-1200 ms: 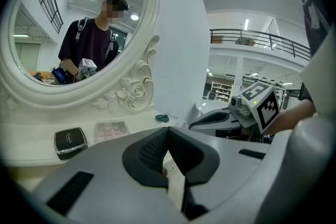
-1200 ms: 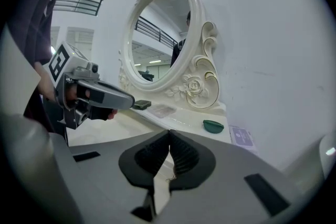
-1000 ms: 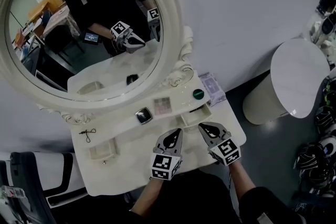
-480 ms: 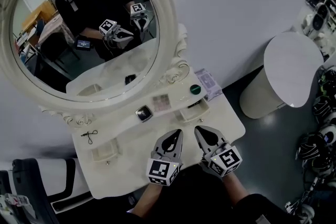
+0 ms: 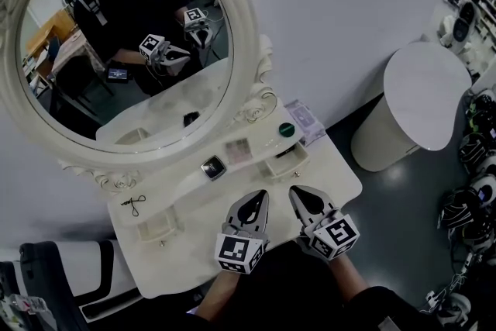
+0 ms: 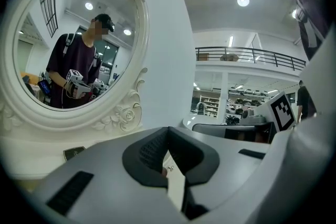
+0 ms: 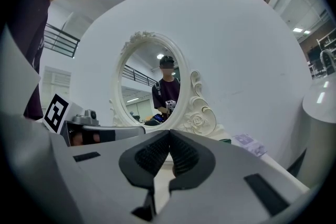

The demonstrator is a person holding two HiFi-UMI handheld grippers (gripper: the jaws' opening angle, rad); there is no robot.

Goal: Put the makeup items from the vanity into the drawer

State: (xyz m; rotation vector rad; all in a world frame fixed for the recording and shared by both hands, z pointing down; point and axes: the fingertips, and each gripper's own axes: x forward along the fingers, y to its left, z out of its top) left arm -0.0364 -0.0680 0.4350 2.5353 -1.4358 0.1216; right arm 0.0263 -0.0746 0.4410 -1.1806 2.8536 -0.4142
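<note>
- Both tools sit side by side at 6 o'clock of the white vanity (image 5: 333, 174), over its front edge, tips pointing toward the mirror.
- Left gripper (image 5: 259, 196): jaws pressed together, with nothing between the pads. Its own view shows the two black pads meeting at a point.
- Right gripper (image 5: 296, 191): jaws also pressed together and holding nothing. It is just beside the left one, at its 3 o'clock.
- The makeup is all out on the vanity. A black compact (image 5: 212, 167) lies on the raised shelf, at 11 o'clock from the left gripper.
- A pink palette (image 5: 239, 152) lies just beside the compact, at its 2 o'clock.
- A green round pot (image 5: 287, 129) stands on the shelf at 12 o'clock from the right gripper, with a lavender box (image 5: 308, 121) at its 2 o'clock, against the wall.
- A small black scissor-like tool (image 5: 133, 205) lies apart at 9 o'clock of the tabletop.
- One small open drawer (image 5: 285, 164) sits below the green pot, close ahead of the right gripper. A second open drawer (image 5: 159, 226) is at 9 o'clock from the left gripper.
- The oval mirror (image 5: 124, 50) reflects a person in a black top holding both grippers.
</note>
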